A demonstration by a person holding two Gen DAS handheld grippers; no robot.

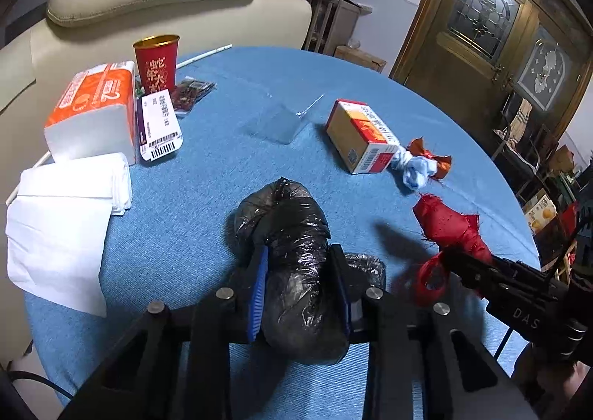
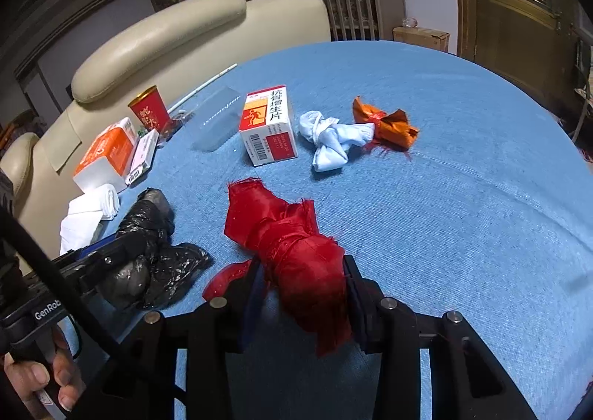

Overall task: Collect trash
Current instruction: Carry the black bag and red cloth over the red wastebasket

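The black bag sits pinched between my left claw's blue pads, its length running away along the fingers over the blue table, while my right claw, angled downward, grips the red cloth bundle likewise lengthwise.

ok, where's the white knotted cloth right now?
The white knotted cloth lies loose on the blue table, beyond the right tool, between the medicine box and the orange wrapper.
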